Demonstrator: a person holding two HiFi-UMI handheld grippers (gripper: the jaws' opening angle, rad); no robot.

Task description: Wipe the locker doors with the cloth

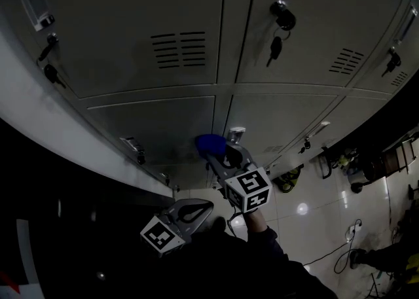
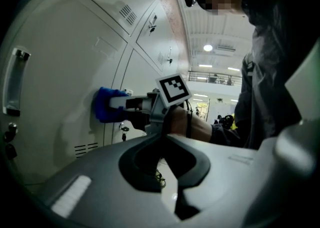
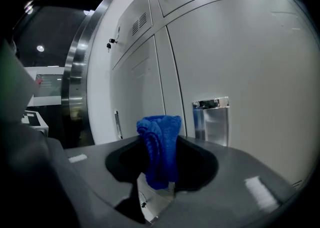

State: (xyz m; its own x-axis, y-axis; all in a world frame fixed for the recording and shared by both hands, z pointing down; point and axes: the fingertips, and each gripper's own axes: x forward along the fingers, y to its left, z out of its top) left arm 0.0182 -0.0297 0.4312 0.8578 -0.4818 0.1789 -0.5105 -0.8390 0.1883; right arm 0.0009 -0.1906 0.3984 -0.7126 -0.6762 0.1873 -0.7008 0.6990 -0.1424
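A blue cloth (image 1: 209, 142) is bunched against the grey lower locker doors (image 1: 157, 127), at the seam just left of a chrome handle (image 1: 237, 134). My right gripper (image 1: 219, 154) is shut on it. In the right gripper view the cloth (image 3: 160, 147) stands up between the jaws, with the handle (image 3: 212, 119) close on its right. My left gripper (image 1: 196, 209) hangs lower and nearer me, away from the doors, jaws together with nothing in them. The left gripper view shows the cloth (image 2: 105, 105) pressed on the door by the right gripper (image 2: 125, 103).
Upper locker doors (image 1: 131, 23) have vents, and keys (image 1: 276, 46) hang from the locks. A steel column (image 3: 80, 82) ends the locker row on the left. On the shiny floor at right lie a cable (image 1: 347, 245) and yellow-green gear (image 1: 288, 180).
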